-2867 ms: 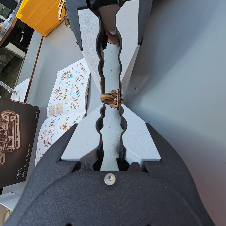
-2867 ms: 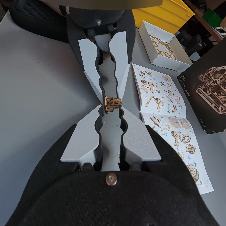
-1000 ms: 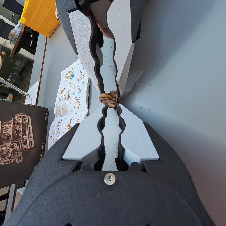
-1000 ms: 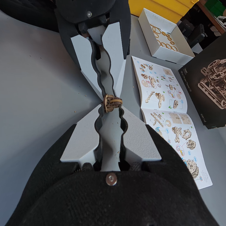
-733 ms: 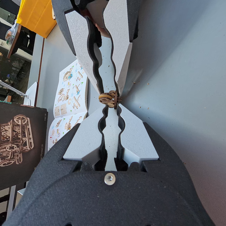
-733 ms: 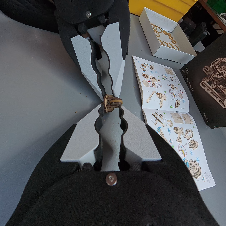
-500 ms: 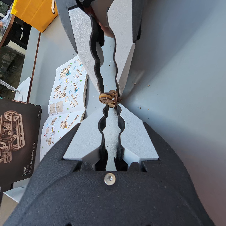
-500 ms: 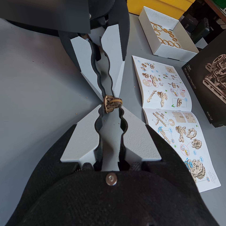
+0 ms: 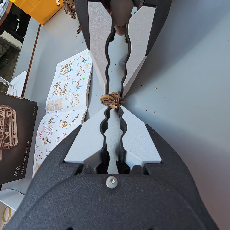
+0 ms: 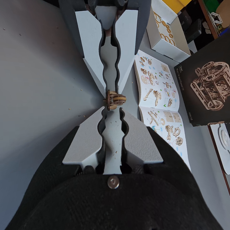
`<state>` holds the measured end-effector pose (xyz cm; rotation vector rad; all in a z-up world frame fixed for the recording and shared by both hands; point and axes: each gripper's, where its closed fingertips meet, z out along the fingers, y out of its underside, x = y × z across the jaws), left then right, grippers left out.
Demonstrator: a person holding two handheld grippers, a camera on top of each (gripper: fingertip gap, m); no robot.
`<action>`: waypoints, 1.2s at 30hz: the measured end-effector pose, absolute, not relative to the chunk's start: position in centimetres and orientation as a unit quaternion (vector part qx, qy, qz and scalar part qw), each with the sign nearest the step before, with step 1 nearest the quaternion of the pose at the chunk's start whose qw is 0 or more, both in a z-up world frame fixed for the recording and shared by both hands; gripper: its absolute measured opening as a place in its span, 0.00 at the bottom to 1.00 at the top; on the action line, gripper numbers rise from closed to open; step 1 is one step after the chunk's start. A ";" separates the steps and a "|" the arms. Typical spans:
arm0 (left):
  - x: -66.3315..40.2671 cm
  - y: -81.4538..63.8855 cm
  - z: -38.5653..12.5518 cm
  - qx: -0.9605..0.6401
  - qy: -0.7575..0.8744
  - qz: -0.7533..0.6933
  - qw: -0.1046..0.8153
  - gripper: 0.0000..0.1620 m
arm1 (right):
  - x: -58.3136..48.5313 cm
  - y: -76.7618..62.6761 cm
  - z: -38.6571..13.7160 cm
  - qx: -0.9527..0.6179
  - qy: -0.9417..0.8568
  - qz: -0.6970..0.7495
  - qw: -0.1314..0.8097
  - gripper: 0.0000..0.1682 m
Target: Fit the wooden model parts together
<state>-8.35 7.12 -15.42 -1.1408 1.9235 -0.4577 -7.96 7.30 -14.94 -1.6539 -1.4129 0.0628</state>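
Step in hand, as I read it: pressing the last joint of the wooden sub-assembly [image 9: 110, 100] home. It hangs above the worktop [image 9: 186, 74], just beside the booklet [image 10: 159, 97], on the side away from the kit box.

- left gripper [image 9: 114, 107]: jaws pinching the sub-assembly across its dark disc and one pale lobe.
- right gripper [image 10: 112, 110]: jaws straddle the other edge, slightly spread. There's a gap on the banded-wheel side, so no real clamp.

To do it well:
- close the right jaws on the disc before pushing
- keep both grippers on one line, tip to tip
- push straight along the peg axis, no twist; the plywood tabs look thin and likely to snap
- stay off the banded wheel, which probably needs to turn freely

Count, big to small:
- 1 worktop
- 2 grippers
- 1 yellow box [image 9: 37, 10], beyond the booklet
- 1 black kit box [image 10: 205, 89], touching the booklet's outer edge
- 1 booklet, open
- 1 white box [image 10: 166, 51] beyond the booklet, with rings [image 10: 168, 26] inside. They overlap, so no exact count.
- 1 sub-assembly
- scattered wood chips [image 9: 155, 87], uncounted
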 end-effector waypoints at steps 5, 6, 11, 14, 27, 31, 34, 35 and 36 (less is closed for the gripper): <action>-8.3 7.0 -15.4 -0.447 0.770 -0.174 0.421 0.07 | -8.3 7.1 -15.1 -0.665 -0.590 0.015 0.459 0.07; -8.3 7.0 -15.4 -0.445 0.771 -0.172 0.422 0.07 | -8.3 7.1 -15.1 -0.666 -0.590 0.011 0.457 0.07; -8.3 6.9 -15.4 -0.423 0.782 -0.142 0.436 0.06 | -8.3 7.0 -15.0 -0.669 -0.592 -0.020 0.450 0.06; -8.3 6.8 -15.4 -0.418 0.785 -0.136 0.437 0.06 | -8.3 7.0 -15.0 -0.673 -0.588 -0.018 0.448 0.06; -8.5 6.7 -15.5 -0.409 0.792 -0.153 0.426 0.07 | -8.3 7.0 -15.2 -0.680 -0.585 0.024 0.441 0.07; -8.5 6.6 -15.4 -0.386 0.795 -0.151 0.442 0.07 | -8.3 6.9 -15.2 -0.674 -0.590 0.030 0.444 0.07; -8.5 6.5 -15.4 -0.381 0.797 -0.158 0.441 0.07 | -8.3 6.8 -15.2 -0.672 -0.592 0.038 0.444 0.07; -8.5 6.5 -15.4 -0.378 0.799 -0.154 0.441 0.07 | -8.3 6.8 -15.2 -0.673 -0.591 0.040 0.443 0.07; -8.5 6.5 -15.4 -0.378 0.801 -0.150 0.439 0.07 | -8.3 6.8 -15.2 -0.673 -0.591 0.040 0.443 0.07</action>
